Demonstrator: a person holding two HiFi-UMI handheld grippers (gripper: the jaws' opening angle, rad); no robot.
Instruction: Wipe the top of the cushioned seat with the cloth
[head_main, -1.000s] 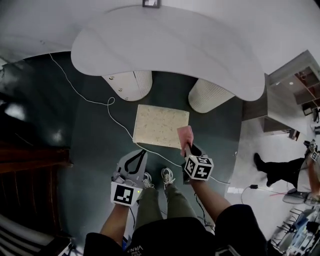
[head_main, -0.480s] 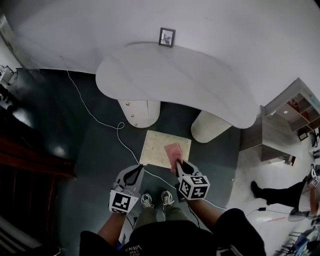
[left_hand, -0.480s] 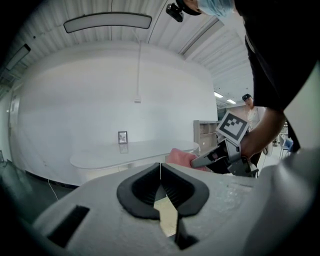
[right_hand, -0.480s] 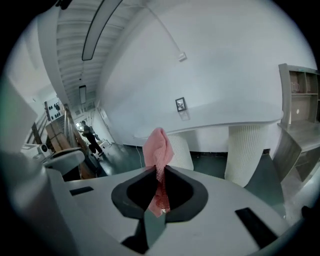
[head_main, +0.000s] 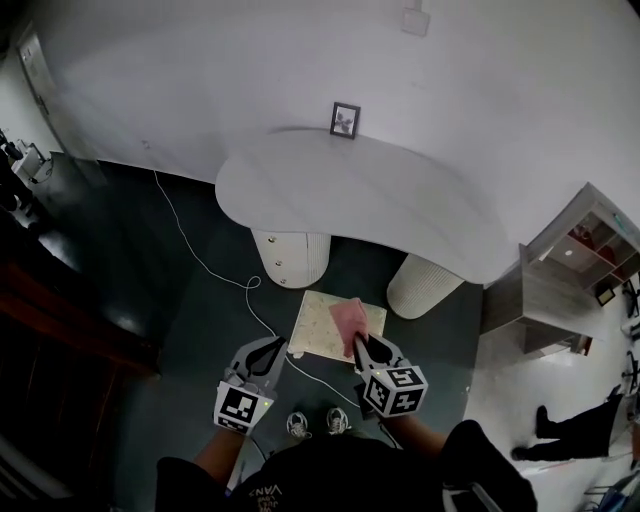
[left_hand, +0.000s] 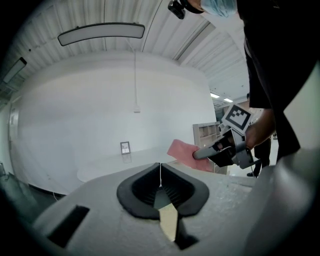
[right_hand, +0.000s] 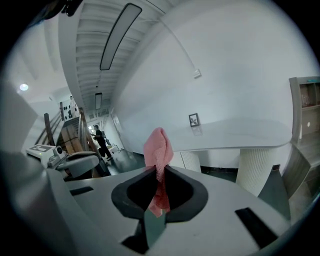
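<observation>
Plainly, the right tool (head_main: 358, 345) has its jaws clamped on the pink cloth (head_main: 347, 318). The cloth sticks out beyond the tips and, in the head view, shows over the right half of the cushioned seat (head_main: 318, 325). Whether the cloth touches the seat I cannot tell. The seat, a pale speckled square, sits on the dark floor (head_main: 200, 330). The left tool (head_main: 280, 346) hovers just left of the seat's near corner, its jaws pressed together with nothing between them. Beyond the seat stands the white table (head_main: 370, 195) on two ribbed pedestals (head_main: 292, 258), with a small framed picture (head_main: 345, 119) at its far edge. A white cable (head_main: 251, 283) runs along the floor past the seat's left side. Right of the seat, well apart, is a grey shelf unit (head_main: 560, 290).
</observation>
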